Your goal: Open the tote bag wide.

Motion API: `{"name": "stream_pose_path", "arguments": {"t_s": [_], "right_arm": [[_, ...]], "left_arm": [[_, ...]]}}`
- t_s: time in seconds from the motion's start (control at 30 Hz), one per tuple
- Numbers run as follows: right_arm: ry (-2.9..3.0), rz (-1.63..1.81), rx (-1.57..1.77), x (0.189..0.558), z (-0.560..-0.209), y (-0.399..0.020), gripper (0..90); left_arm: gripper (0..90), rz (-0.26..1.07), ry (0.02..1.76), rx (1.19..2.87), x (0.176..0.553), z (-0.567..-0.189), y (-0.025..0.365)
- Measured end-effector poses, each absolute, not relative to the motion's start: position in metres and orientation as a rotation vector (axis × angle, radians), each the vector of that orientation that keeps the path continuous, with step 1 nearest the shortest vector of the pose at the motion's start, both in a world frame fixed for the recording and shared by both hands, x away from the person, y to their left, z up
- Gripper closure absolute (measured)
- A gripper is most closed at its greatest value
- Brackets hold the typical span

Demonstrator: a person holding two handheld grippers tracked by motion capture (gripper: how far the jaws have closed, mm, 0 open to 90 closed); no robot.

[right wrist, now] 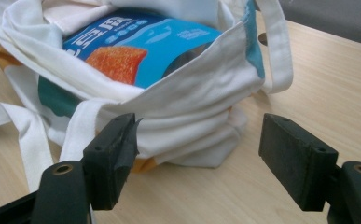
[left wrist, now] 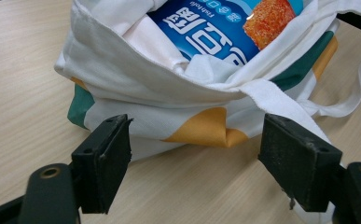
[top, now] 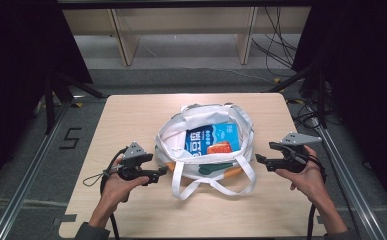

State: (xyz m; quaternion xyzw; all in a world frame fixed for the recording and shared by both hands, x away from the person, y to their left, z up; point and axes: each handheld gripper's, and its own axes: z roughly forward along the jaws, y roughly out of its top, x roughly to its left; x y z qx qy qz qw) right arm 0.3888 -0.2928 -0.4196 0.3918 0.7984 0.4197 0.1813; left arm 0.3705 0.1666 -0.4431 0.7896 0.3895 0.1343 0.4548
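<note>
So the white tote bag (top: 205,150) sits mid-tabletop (top: 131,115) with a blue snack pack (top: 213,138) inside. My left tongs (top: 162,171) and right tongs (top: 259,160) flank it, both spread wide, gripping nothing.

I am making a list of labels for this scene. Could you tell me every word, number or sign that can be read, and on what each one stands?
"5": a dark mark on the floor left of the table.
"Fishtofu", as far as I can tell: small white print on the blue packet inside the white tote bag.
Large white East Asian characters on that packet: clear strokes, but I cannot read them reliably.
Smaller white print on the packet: too small to read.
</note>
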Motion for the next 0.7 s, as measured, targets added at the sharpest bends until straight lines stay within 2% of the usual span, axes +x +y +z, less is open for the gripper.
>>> {"name": "stream_pose_path", "arguments": {"t_s": [0.17,0.37,0.53,0.7], "right_arm": [[2.268,1.176,1.097,0.385,-0.425,-0.292,28.4],[2.268,1.184,1.119,0.379,-0.426,-0.293,28.2],[2.264,1.168,1.094,0.375,-0.428,-0.295,26.3],[2.276,1.192,1.096,0.367,-0.432,-0.291,25.1]], "left_arm": [[23.2,0.319,0.941,1.997,0.367,-0.448,0.166],[21.8,0.315,0.940,1.966,0.360,-0.452,0.162],[16.0,0.317,0.929,1.991,0.352,-0.453,0.163],[15.7,0.321,0.920,1.955,0.343,-0.456,0.161]]}}
